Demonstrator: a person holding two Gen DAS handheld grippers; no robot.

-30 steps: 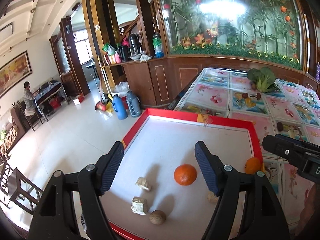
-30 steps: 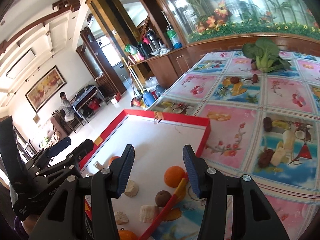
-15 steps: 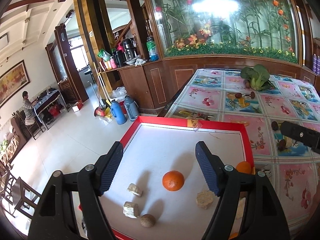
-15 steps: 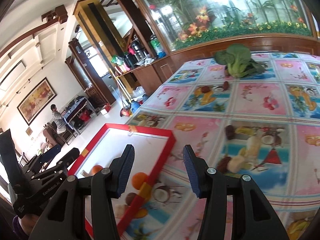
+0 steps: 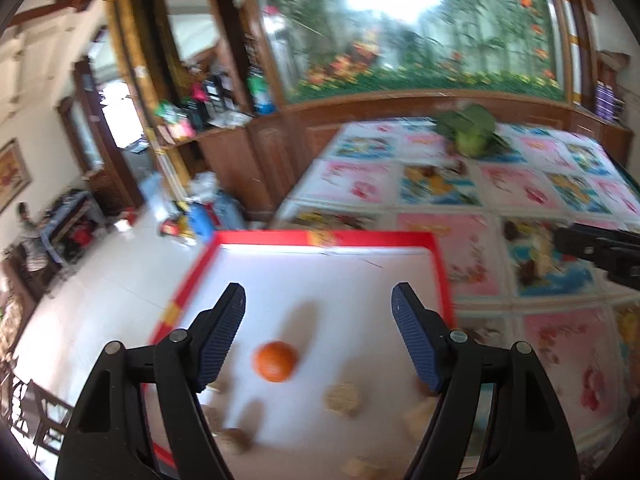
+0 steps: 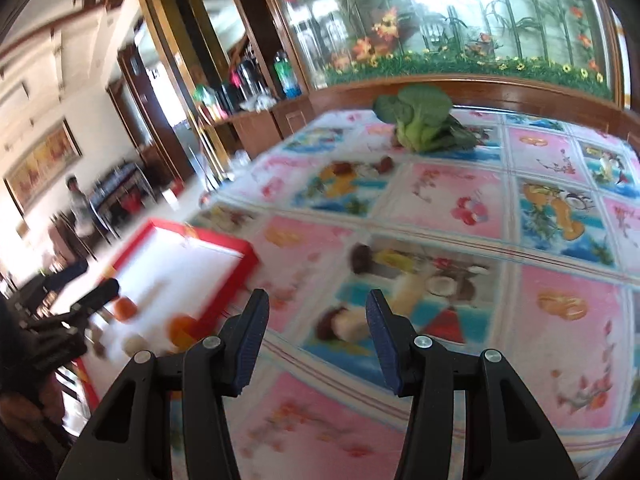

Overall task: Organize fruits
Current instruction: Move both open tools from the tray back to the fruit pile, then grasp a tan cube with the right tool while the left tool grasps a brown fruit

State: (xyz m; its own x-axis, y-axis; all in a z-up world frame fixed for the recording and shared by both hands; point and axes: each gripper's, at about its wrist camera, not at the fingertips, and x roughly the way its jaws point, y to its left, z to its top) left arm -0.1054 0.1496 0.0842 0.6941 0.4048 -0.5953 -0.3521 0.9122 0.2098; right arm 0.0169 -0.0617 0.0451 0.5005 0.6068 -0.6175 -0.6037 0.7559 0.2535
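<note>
A: Which step? Left gripper, jaws spread and empty, hangs over the tray; an orange lies at its 6 o'clock.

B: Right gripper, also spread, faces the tablecloth. Next move, likely: lower left and pinch the orange.

I note a glass mural wall, wooden cabinets, pale tiled floor, and a framed painting.

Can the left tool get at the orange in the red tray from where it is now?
Probably yes. The left tool is open over the red tray, and the orange lies between its fingers' line with nothing over it; the pale chunks sit apart from it.
</note>
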